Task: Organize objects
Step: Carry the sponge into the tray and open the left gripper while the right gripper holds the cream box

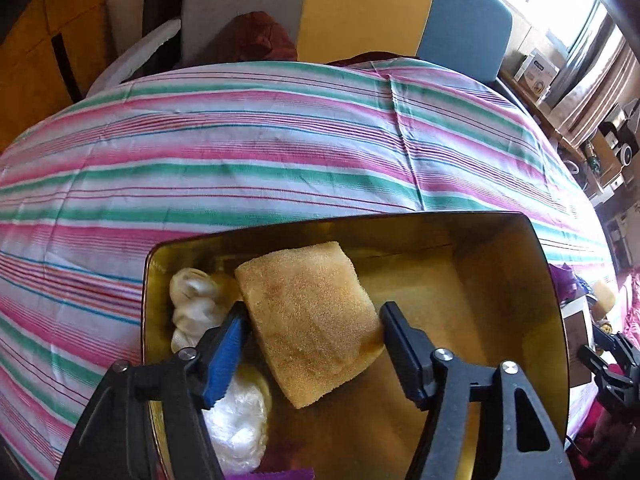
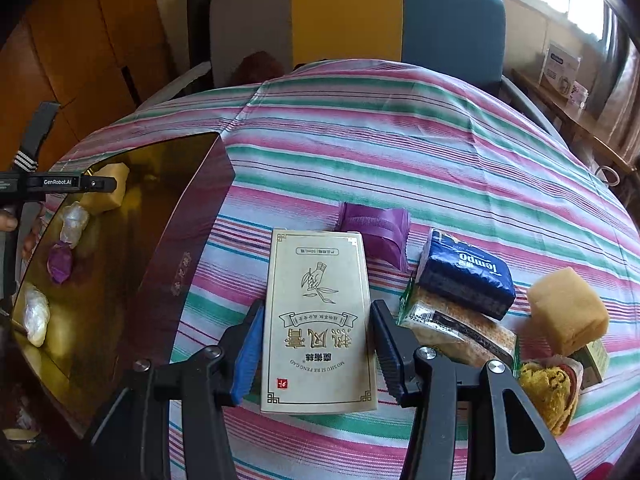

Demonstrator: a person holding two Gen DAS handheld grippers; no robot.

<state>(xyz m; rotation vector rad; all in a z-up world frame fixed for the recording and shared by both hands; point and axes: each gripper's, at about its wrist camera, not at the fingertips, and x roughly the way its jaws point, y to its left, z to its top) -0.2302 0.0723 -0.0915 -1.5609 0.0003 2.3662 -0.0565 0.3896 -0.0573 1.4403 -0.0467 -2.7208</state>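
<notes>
My left gripper [image 1: 314,320] points down into a gold-lined box [image 1: 532,264] with a maroon outside [image 2: 192,240]. Its fingers stand open on either side of a yellow sponge [image 1: 312,328], which leans on the box floor. The left gripper's tip [image 2: 96,183] also shows over the box in the right wrist view. Over the striped tablecloth [image 2: 360,152], my right gripper [image 2: 317,312] is shut on a flat cream carton [image 2: 320,320] with gold print, its pads against the carton's long sides.
White wrapped lumps [image 1: 192,300] and a purple one [image 2: 60,266] lie in the box. Right of the carton are a purple packet [image 2: 376,232], a blue tissue pack [image 2: 468,276], a cracker packet [image 2: 460,328], another sponge [image 2: 568,312] and a yellow scrubber [image 2: 548,392]. A chair [image 2: 348,12] stands behind.
</notes>
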